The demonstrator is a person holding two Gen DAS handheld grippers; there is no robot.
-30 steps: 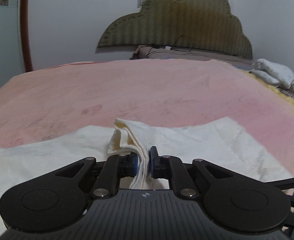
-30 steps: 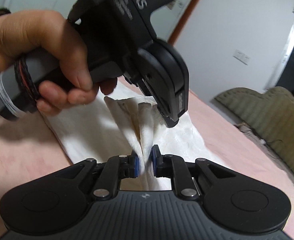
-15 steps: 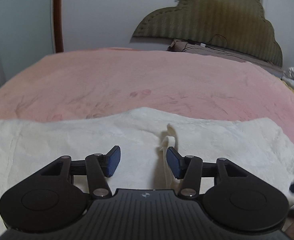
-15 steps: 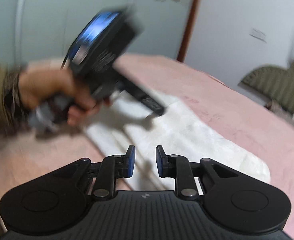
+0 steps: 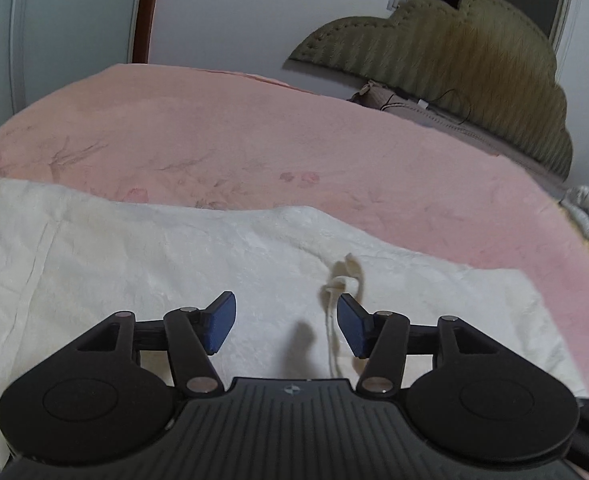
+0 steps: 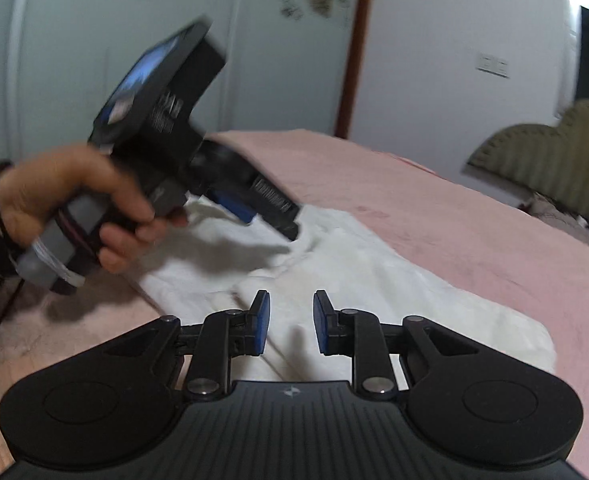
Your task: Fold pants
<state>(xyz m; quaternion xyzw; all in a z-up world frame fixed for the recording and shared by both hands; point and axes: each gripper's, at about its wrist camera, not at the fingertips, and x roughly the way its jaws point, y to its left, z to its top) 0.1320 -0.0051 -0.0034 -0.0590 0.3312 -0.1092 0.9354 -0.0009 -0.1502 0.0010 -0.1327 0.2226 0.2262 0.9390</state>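
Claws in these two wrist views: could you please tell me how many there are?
2. The left claw hangs open over the cream pants, a raised fabric tuft beside one finger. The right claw is open too, low over the pants' near end. None seems hidden.

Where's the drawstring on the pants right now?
In the left wrist view the drawstring lies on the cream pants, just inside the right finger of the open left gripper, touched by neither pad.
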